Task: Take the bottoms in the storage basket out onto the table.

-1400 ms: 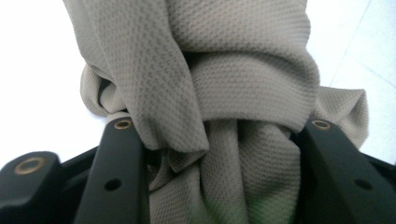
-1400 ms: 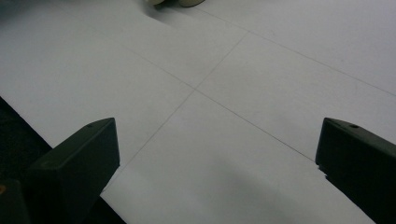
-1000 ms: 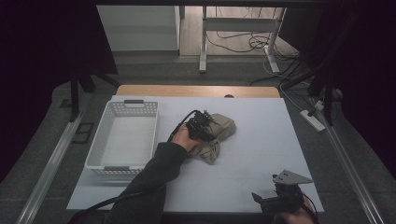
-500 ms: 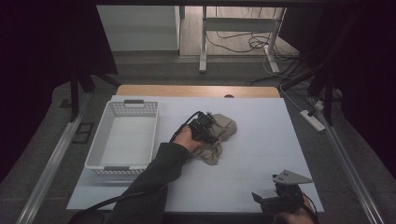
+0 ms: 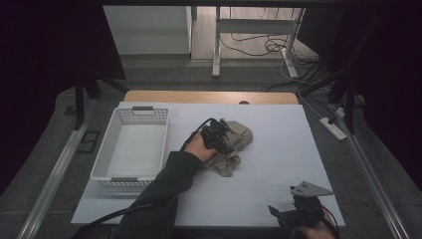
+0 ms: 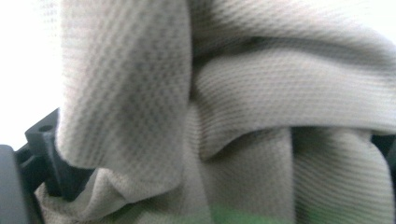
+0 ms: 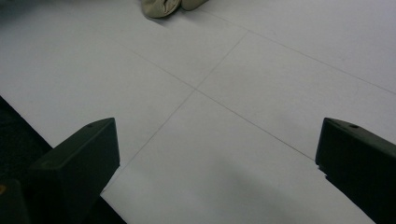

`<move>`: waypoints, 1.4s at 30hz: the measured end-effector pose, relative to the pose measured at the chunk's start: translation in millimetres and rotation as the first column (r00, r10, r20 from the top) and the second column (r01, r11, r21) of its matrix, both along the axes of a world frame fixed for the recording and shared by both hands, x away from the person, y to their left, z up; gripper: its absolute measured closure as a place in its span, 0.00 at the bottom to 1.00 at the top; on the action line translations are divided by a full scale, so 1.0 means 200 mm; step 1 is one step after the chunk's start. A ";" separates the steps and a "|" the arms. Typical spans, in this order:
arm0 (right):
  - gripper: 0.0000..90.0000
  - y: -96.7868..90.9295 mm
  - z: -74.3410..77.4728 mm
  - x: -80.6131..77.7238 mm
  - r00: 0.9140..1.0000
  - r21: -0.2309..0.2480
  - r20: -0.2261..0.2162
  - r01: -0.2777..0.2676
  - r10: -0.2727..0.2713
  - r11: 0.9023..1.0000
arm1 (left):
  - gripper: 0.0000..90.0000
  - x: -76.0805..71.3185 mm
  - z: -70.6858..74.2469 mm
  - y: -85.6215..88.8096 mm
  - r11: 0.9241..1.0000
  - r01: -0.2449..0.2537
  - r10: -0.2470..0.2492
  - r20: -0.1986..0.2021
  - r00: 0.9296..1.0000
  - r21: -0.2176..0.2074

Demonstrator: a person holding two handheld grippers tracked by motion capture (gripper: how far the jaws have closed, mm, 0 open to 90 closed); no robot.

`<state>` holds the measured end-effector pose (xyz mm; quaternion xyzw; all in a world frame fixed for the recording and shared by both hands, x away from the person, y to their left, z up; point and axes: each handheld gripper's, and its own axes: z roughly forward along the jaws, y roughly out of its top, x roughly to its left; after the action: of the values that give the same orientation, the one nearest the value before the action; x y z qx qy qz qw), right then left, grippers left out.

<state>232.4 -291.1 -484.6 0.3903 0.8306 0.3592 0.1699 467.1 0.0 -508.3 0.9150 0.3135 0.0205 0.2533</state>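
Cloth (image 5: 238,142) bunched at centre of high view, on bench (image 5: 278,164), right of basket (image 5: 132,149). Left gripper (image 5: 221,135) on it; jaws just been opening, now wide, folds lying between them, not pinched. Right gripper (image 5: 297,213) lower right, jaws wide, empty. Risk: loose fold catches on jaw as gripper lifts, dragging cloth, undoing pile.
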 end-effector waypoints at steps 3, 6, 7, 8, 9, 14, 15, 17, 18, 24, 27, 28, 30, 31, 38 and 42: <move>0.00 0.00 0.00 0.00 1.000 -0.001 0.000 -0.001 0.001 1.000 | 0.01 0.00 0.01 0.00 1.000 0.013 -0.013 0.003 1.000 -0.006; 0.00 0.00 0.00 0.00 1.000 -0.001 0.000 -0.001 0.001 1.000 | 0.00 -0.01 0.03 -0.01 0.999 0.027 -0.027 0.004 1.000 -0.033; 0.00 0.00 0.00 0.00 1.000 -0.001 0.000 -0.001 0.001 1.000 | 0.00 -0.01 0.04 0.00 0.998 0.033 -0.033 0.003 0.999 -0.044; 0.00 0.00 0.00 0.00 1.000 -0.002 0.000 -0.001 0.001 1.000 | 0.00 -0.02 0.05 0.00 0.998 0.032 -0.031 0.004 0.999 -0.054; 0.00 0.00 0.00 0.00 1.000 -0.002 -0.001 -0.001 0.001 1.000 | 0.00 -0.02 0.05 0.00 0.998 0.037 -0.036 0.009 0.999 -0.056; 0.00 0.00 0.00 0.00 1.000 -0.003 0.000 -0.002 0.002 1.000 | 0.00 -0.03 0.07 0.00 0.997 0.046 -0.045 0.016 0.999 -0.068; 0.00 0.00 0.00 0.00 1.000 -0.006 -0.001 -0.002 0.002 1.000 | 0.00 -0.03 0.08 0.00 0.996 0.049 -0.048 0.016 0.999 -0.071; 0.00 0.00 0.00 0.00 1.000 -0.006 -0.001 -0.002 0.002 1.000 | 0.00 -0.03 0.08 0.01 0.995 0.051 -0.050 0.012 0.999 -0.084; 0.00 0.00 0.00 0.00 1.000 -0.006 -0.001 -0.002 0.002 1.000 | 0.00 -0.03 0.09 0.01 0.995 0.054 -0.053 0.012 0.999 -0.089; 0.00 0.00 0.00 0.00 1.000 -0.007 -0.001 -0.004 0.004 1.000 | 0.00 -0.04 0.11 0.02 0.992 0.063 -0.061 0.020 0.998 -0.110; 0.00 0.00 0.00 0.00 1.000 -0.008 -0.001 -0.005 0.005 1.000 | 0.00 -0.04 0.12 0.02 0.991 0.070 -0.067 0.032 0.997 -0.110; 0.00 0.00 0.00 0.00 1.000 -0.008 -0.001 -0.005 0.005 1.000 | 0.00 -0.04 0.13 0.02 0.991 0.069 -0.066 0.037 0.997 -0.111; 0.00 0.00 0.00 0.00 1.000 -0.008 -0.002 -0.005 0.005 1.000 | 0.00 -0.04 0.14 0.02 0.992 0.072 -0.067 0.045 0.997 -0.108; 0.00 0.00 0.00 0.00 1.000 -0.008 -0.002 -0.006 0.006 1.000 | 0.00 -0.05 0.14 0.02 0.991 0.068 -0.063 0.049 0.997 -0.112; 0.00 0.00 0.00 0.00 1.000 -0.008 -0.002 -0.006 0.006 1.000 | 0.00 -0.05 0.19 0.03 0.993 0.064 -0.057 0.069 0.996 -0.100; 0.00 0.01 0.00 0.00 1.000 -0.008 -0.002 -0.006 0.006 1.000 | 0.00 -0.05 0.22 0.05 0.993 0.058 -0.050 0.081 0.995 -0.102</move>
<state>232.5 -290.1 -484.9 0.3874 0.8334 0.3559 0.1693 456.8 10.2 -464.8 0.9071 0.2792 0.0330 0.3133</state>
